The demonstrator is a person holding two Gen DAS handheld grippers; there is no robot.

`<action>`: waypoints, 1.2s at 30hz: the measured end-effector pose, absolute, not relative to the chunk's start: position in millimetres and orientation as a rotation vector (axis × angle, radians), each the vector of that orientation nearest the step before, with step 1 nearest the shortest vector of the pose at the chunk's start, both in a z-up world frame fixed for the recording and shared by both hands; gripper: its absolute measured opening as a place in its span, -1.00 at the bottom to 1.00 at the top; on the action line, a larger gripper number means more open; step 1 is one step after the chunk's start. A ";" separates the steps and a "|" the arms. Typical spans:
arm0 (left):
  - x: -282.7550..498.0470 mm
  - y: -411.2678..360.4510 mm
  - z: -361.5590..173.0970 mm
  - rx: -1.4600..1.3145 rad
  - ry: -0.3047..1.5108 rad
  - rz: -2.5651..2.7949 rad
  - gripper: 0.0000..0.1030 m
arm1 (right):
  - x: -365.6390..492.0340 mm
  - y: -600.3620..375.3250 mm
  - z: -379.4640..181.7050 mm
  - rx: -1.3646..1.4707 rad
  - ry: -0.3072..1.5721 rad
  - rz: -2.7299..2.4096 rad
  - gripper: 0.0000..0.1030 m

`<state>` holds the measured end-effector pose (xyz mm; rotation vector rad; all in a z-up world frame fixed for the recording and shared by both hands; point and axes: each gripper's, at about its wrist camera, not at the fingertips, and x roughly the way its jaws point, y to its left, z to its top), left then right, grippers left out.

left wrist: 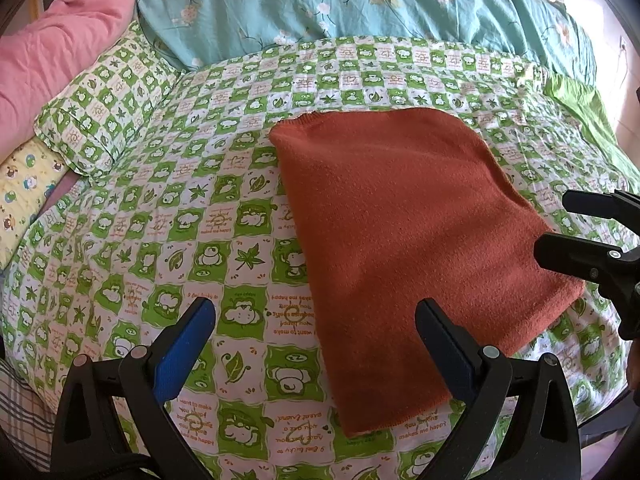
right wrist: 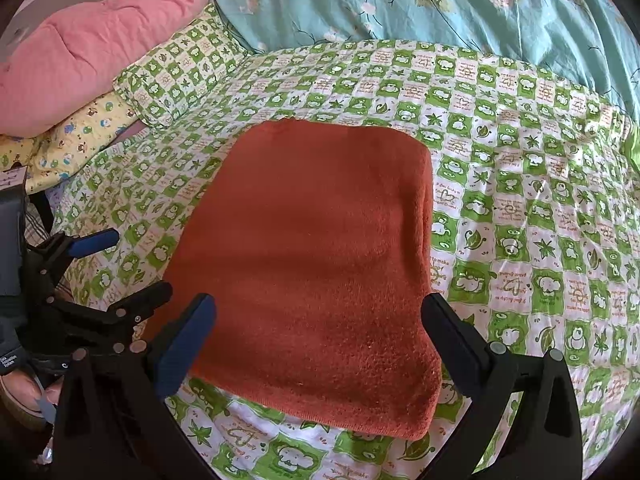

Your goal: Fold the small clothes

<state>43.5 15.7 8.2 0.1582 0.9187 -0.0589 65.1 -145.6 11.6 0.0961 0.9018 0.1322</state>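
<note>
Left wrist view: the left gripper (left wrist: 316,320) hangs over the bed with its blue-padded fingers (left wrist: 184,344) spread wide and nothing between them, its right finger above the near left part of the rust-orange knitted garment (left wrist: 400,240). The garment lies folded into a flat rectangle on the green-and-white checked sheet (left wrist: 160,240), one ribbed edge at its far end. The right gripper (left wrist: 556,224) shows at the right edge of this view, its black fingertips parted over the garment's right border. From the right wrist view, the right gripper (right wrist: 318,320) is likewise wide apart and holds nothing, both fingers framing the near edge of the garment (right wrist: 312,240); the left gripper (right wrist: 132,264) sits at the left, just beside the cloth's left edge. A matching checked pillow (left wrist: 104,112), a pink quilt (left wrist: 60,48) and a teal floral duvet (left wrist: 360,0) lie beyond, well apart from the garment.
</note>
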 end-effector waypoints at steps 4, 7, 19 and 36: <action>44.0 16.1 8.6 0.157 0.918 -0.058 0.95 | 65.8 -145.3 11.7 0.097 0.903 0.133 0.99; 43.8 15.9 9.1 0.158 0.918 -0.056 0.95 | 65.7 -145.2 11.6 0.098 0.902 0.133 0.99; 44.8 17.0 10.7 0.160 0.917 -0.055 0.95 | 66.5 -144.6 13.3 0.095 0.899 0.134 0.99; 47.4 15.3 14.1 0.158 0.913 -0.054 0.95 | 67.6 -145.1 17.6 0.099 0.891 0.132 0.99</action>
